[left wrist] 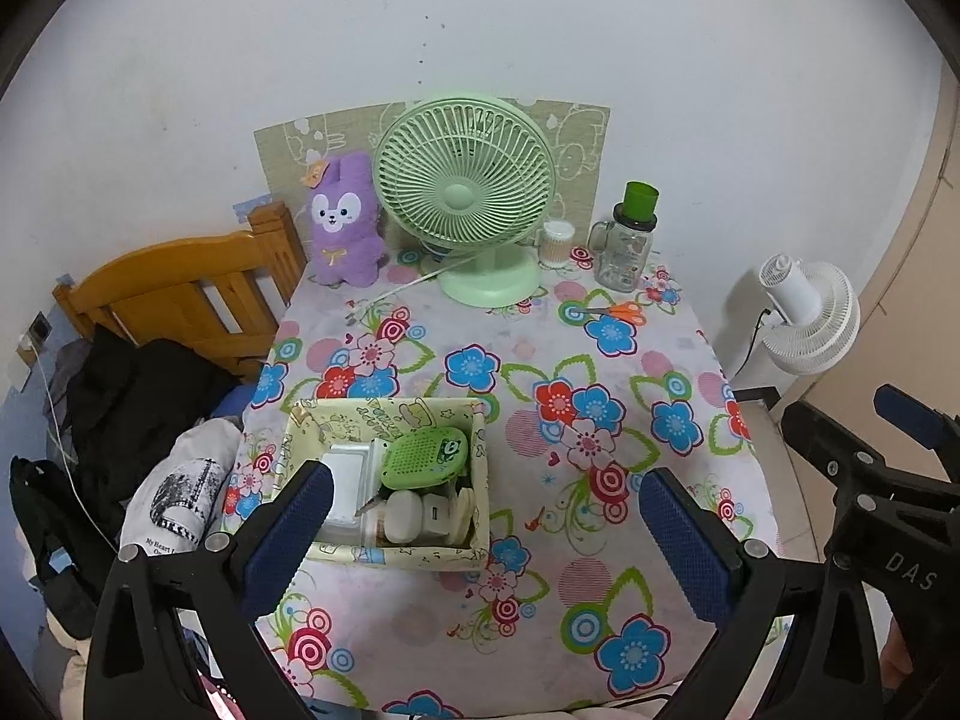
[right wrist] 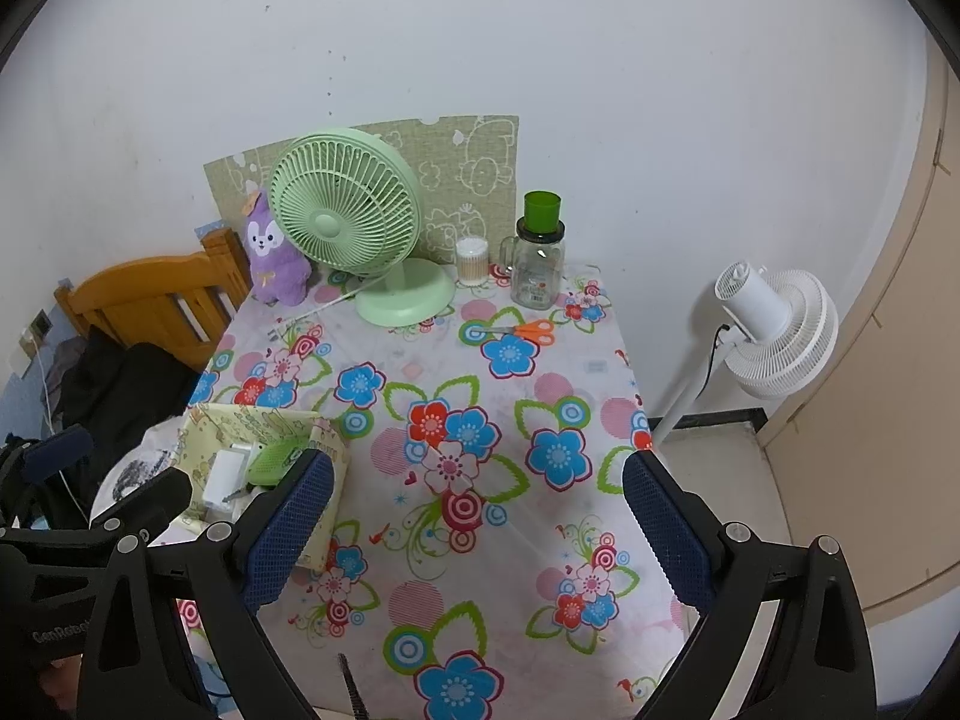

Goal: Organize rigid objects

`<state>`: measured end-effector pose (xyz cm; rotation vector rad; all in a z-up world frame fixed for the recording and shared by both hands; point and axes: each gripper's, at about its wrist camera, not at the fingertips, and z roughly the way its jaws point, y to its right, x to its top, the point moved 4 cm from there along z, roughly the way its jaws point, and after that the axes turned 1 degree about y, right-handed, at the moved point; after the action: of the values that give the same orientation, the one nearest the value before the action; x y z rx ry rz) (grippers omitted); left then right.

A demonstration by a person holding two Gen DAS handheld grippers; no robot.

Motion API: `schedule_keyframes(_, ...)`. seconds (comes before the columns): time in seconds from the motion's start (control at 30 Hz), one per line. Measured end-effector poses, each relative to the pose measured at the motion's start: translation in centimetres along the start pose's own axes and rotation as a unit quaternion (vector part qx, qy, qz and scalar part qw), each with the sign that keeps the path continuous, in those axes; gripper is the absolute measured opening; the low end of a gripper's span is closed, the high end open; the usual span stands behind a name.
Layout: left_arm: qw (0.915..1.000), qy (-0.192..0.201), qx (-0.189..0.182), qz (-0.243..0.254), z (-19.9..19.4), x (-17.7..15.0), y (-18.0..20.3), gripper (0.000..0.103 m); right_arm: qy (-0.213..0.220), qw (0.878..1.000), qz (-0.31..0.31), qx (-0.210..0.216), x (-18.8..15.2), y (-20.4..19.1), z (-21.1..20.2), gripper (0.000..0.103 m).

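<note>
A pale yellow fabric box (left wrist: 480,468) (right wrist: 327,441) sits on the flowered table near its left front. It holds a green round panda case (left wrist: 423,459) (right wrist: 273,459), a white flat box (left wrist: 348,480) and small white items. Orange-handled scissors (left wrist: 624,312) (right wrist: 522,331) lie at the back right, near a glass mug jar with a green cup on top (left wrist: 627,243) (right wrist: 537,261) and a cotton swab jar (left wrist: 558,243) (right wrist: 472,261). My left gripper (left wrist: 486,501) hangs open just in front of the box. My right gripper (right wrist: 477,486) is open over the table's middle, empty.
A green desk fan (left wrist: 468,192) (right wrist: 348,210) and a purple plush (left wrist: 345,222) (right wrist: 273,258) stand at the back, with the fan's white cable across the cloth. A white floor fan (left wrist: 810,318) (right wrist: 774,330) is right of the table. A wooden bed frame (left wrist: 180,294) with clothes lies left.
</note>
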<state>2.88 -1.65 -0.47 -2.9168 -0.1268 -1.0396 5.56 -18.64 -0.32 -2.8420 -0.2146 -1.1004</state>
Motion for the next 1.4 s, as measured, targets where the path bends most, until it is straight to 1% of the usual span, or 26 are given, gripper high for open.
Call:
schedule_keyframes(0.27, 1.0, 0.005, 0.002, -0.004, -0.2, 0.1, -0.3, 0.103, 0.0, 1.0, -0.002, 0.001, -0.1, -0.1, 0.1, 0.098)
schedule_keyframes(0.83, 0.9999, 0.009, 0.011, 0.004, 0.2, 0.3, -0.7, 0.103, 0.001, 1.0, -0.004, 0.003, -0.4, -0.3, 0.4, 0.098)
schedule_keyframes(1.4, 0.9999, 0.005, 0.009, 0.001, 0.7, 0.4, -0.9, 0.103, -0.004, 1.0, -0.004, 0.002, -0.6, -0.5, 1.0, 0.098)
